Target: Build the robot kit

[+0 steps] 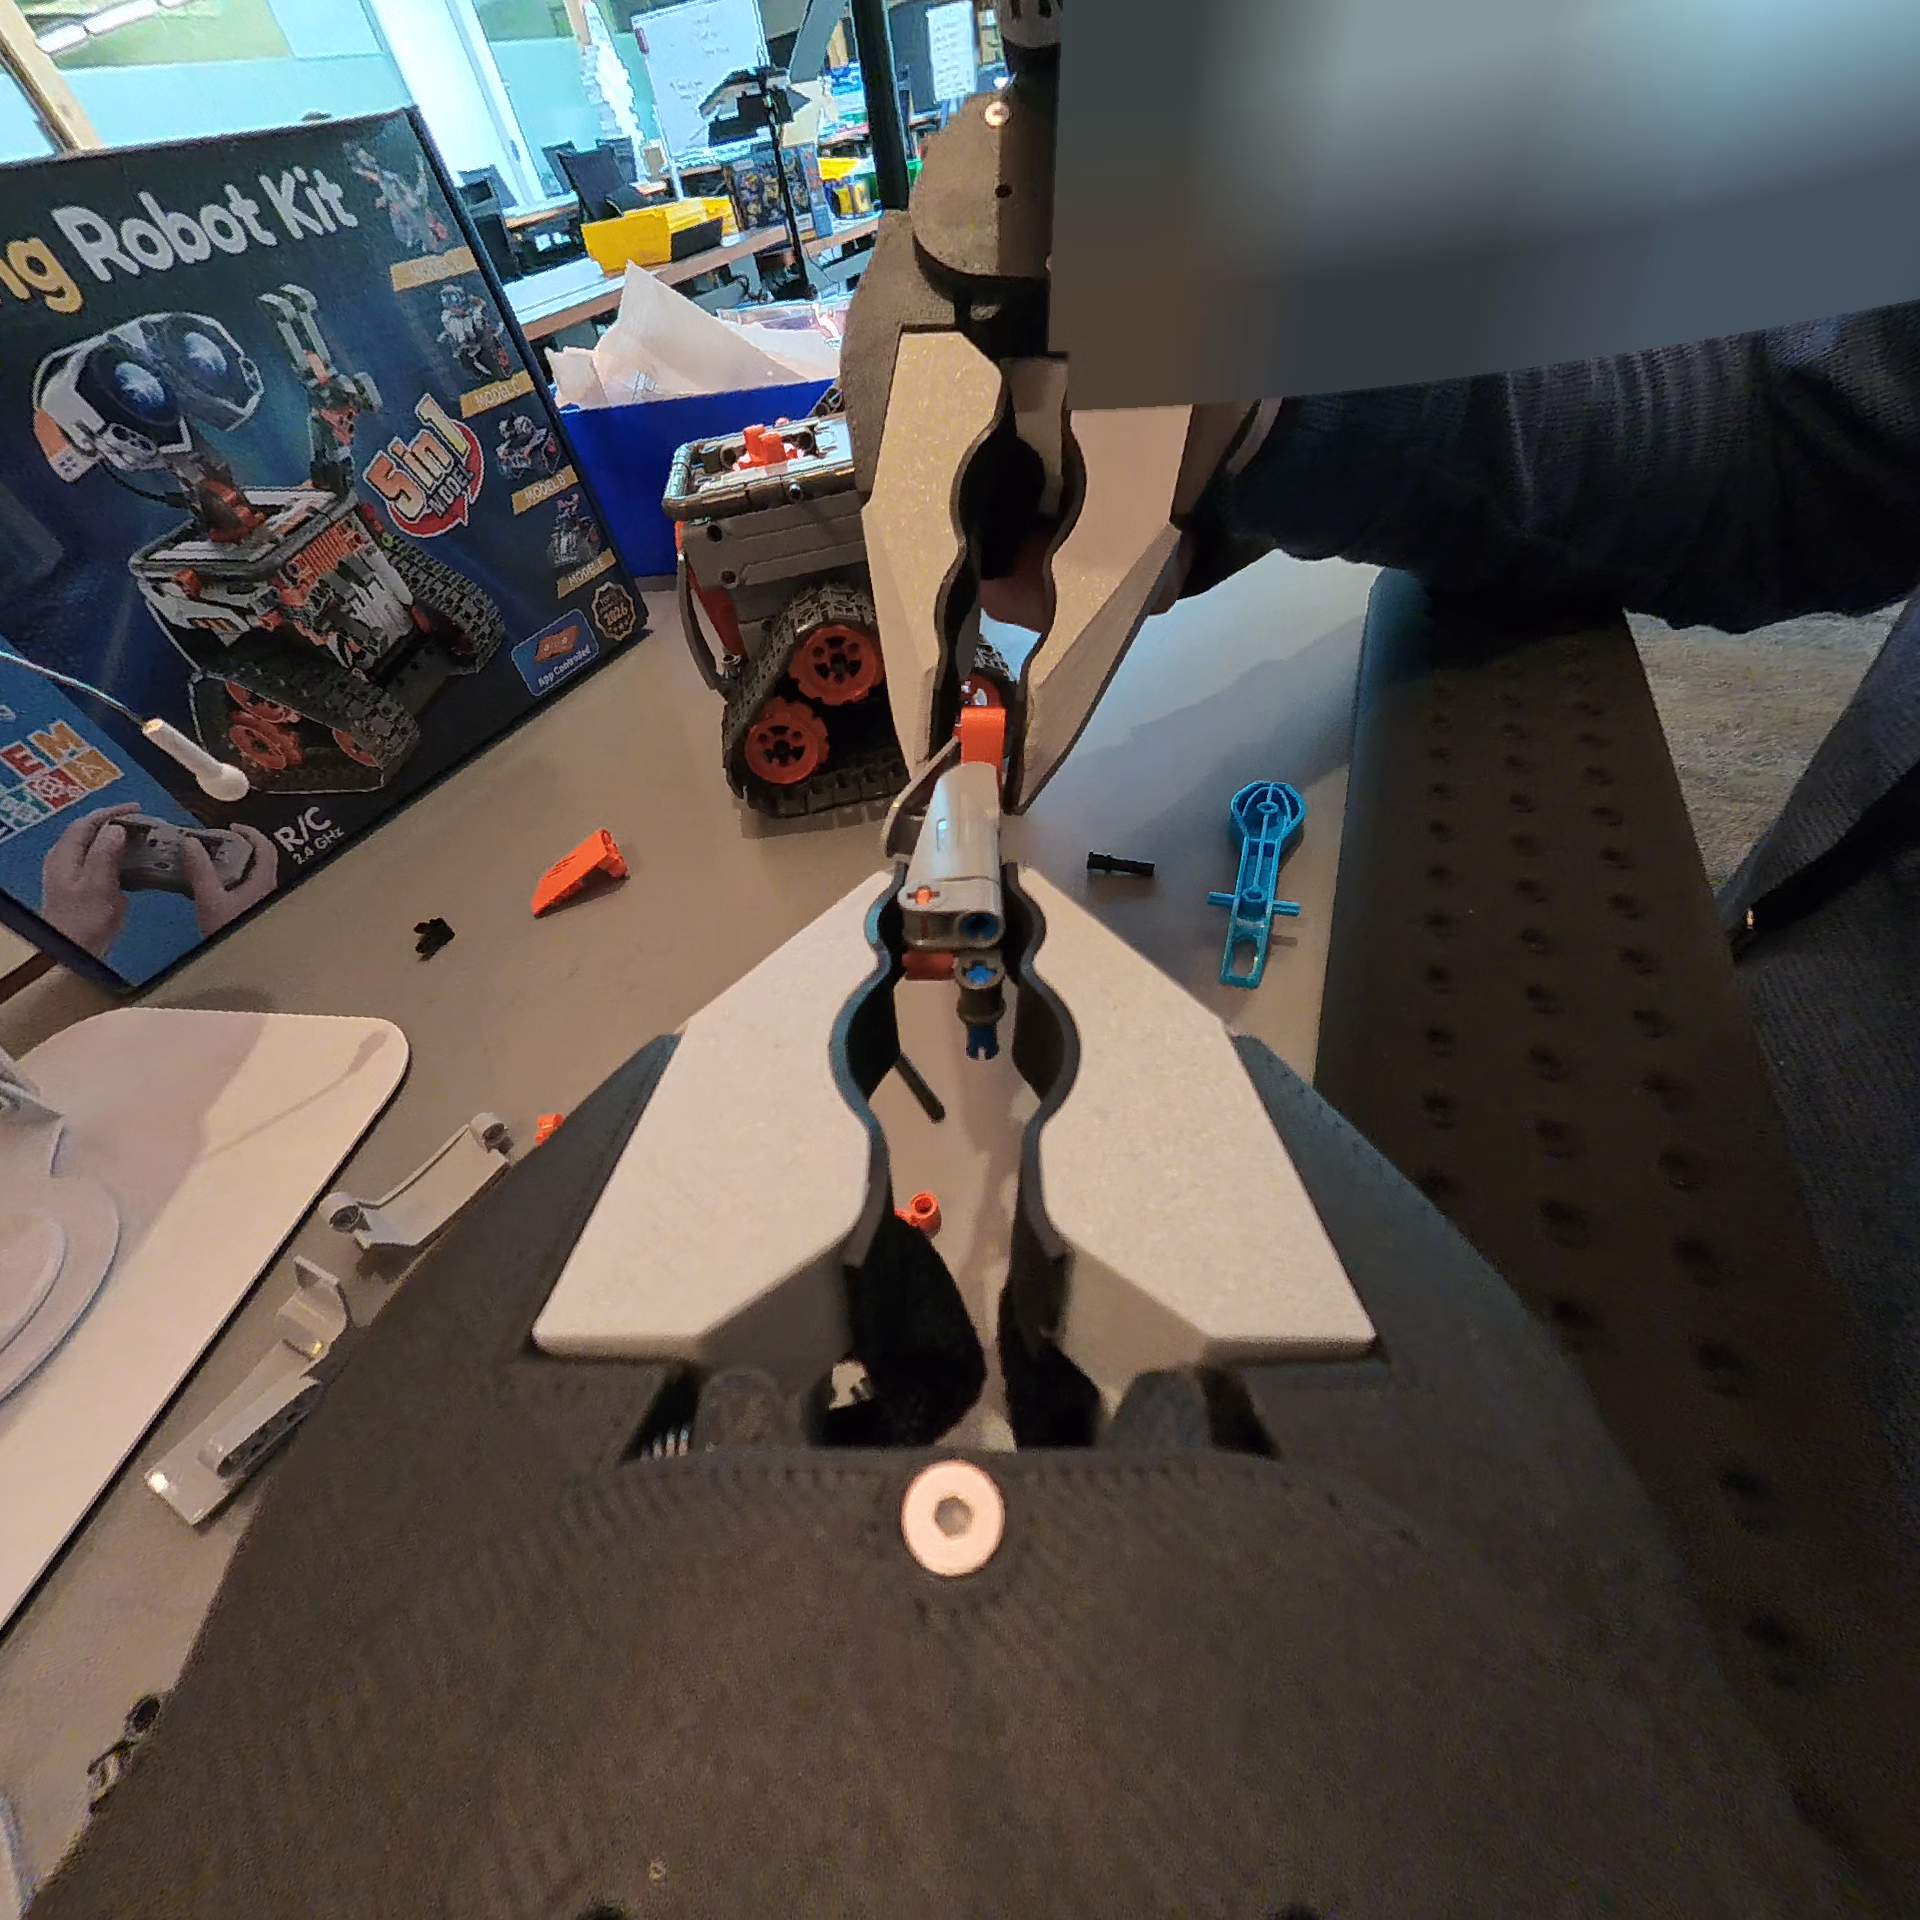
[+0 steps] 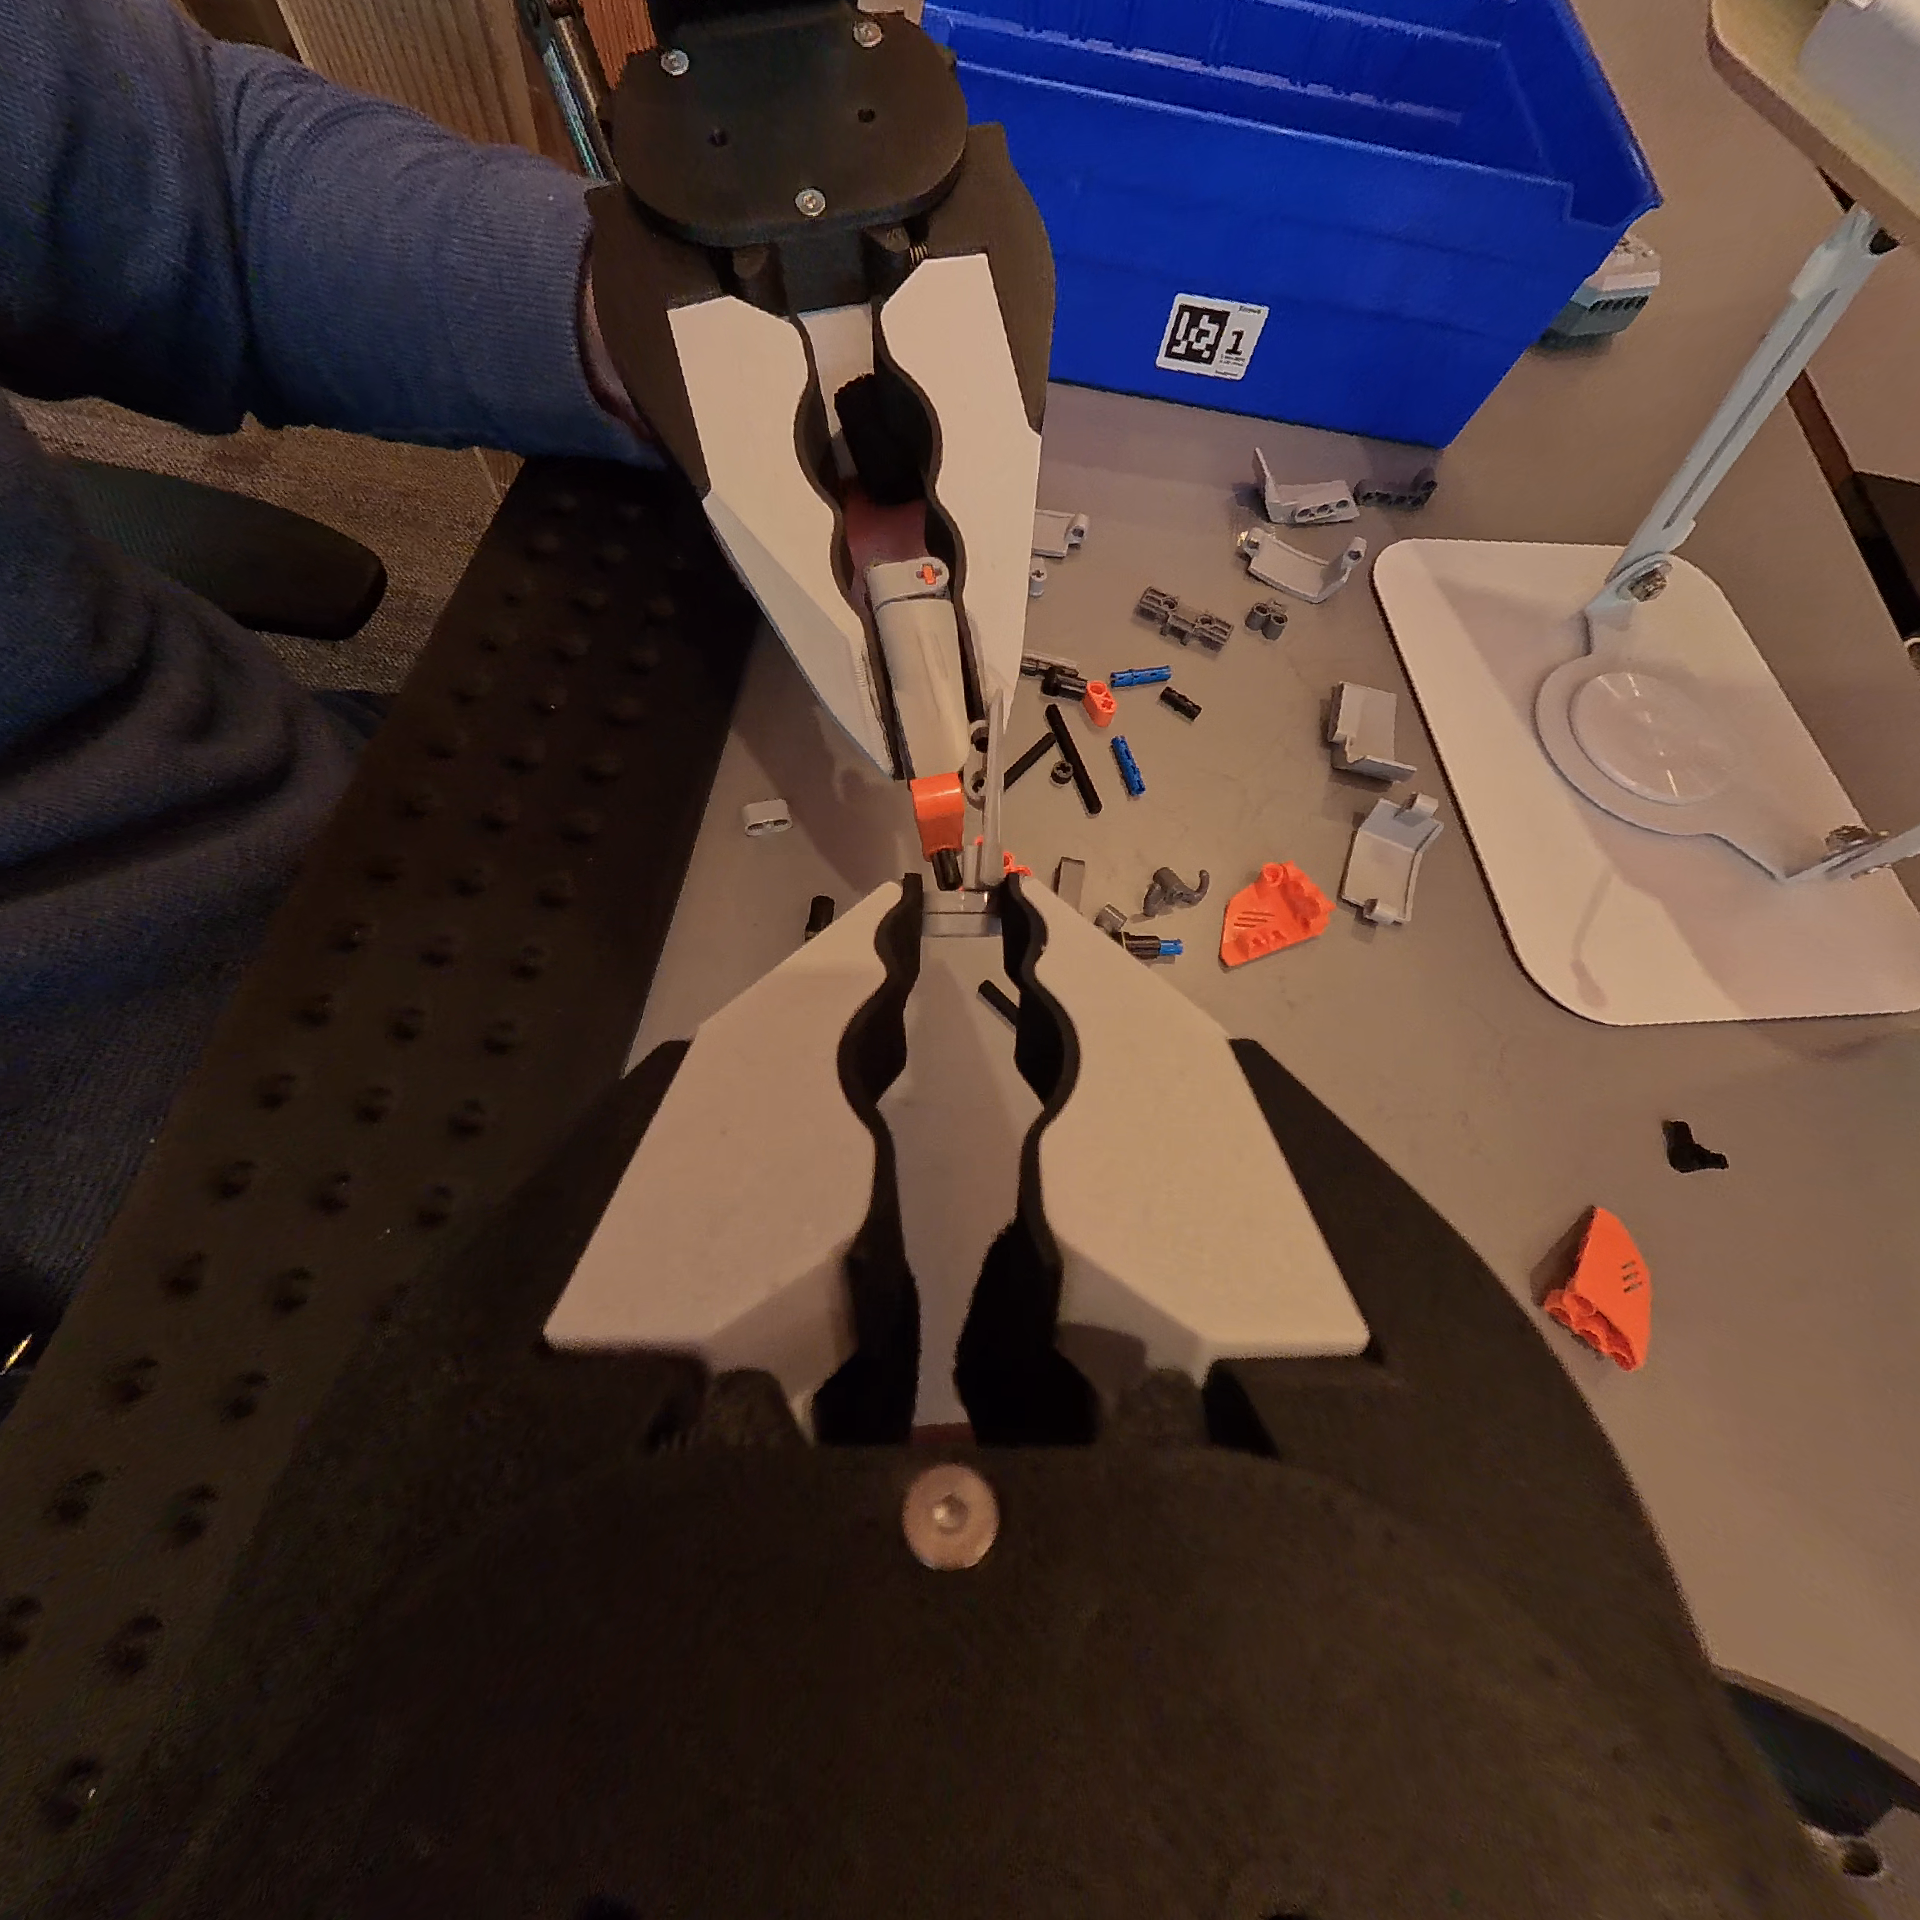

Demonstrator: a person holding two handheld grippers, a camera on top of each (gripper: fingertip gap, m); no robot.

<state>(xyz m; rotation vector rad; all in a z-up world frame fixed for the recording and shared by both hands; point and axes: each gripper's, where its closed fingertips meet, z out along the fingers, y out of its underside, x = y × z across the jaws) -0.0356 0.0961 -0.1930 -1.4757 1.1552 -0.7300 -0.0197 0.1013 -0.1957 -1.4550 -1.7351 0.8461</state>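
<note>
In the left wrist view, the left gripper (image 1: 954, 902) is closed narrowly on the near end of a grey building-brick assembly (image 1: 954, 852), which has blue pins below it and an orange connector (image 1: 982, 736) at its far end. The right gripper (image 1: 966, 764) comes down from above to that far end, its fingers close together around the orange connector. Behind the assembly stands a tracked toy robot (image 1: 790, 613) with orange wheels; to the left of the assembly leans the kit box (image 1: 260, 499), and to its right a blue plastic tool (image 1: 1257, 883) lies on the grey table (image 1: 644, 997).

In the right wrist view, the right gripper (image 2: 961, 906) is pinched on a small grey piece at the near end of the assembly. The left gripper (image 2: 925, 717) holds the grey cylinder part from the far side. To the right of the assembly, loose grey, black and blue pieces (image 2: 1143, 686) and an orange panel (image 2: 1273, 914) lie on the table, with a blue bin (image 2: 1299, 187) behind them.
</note>
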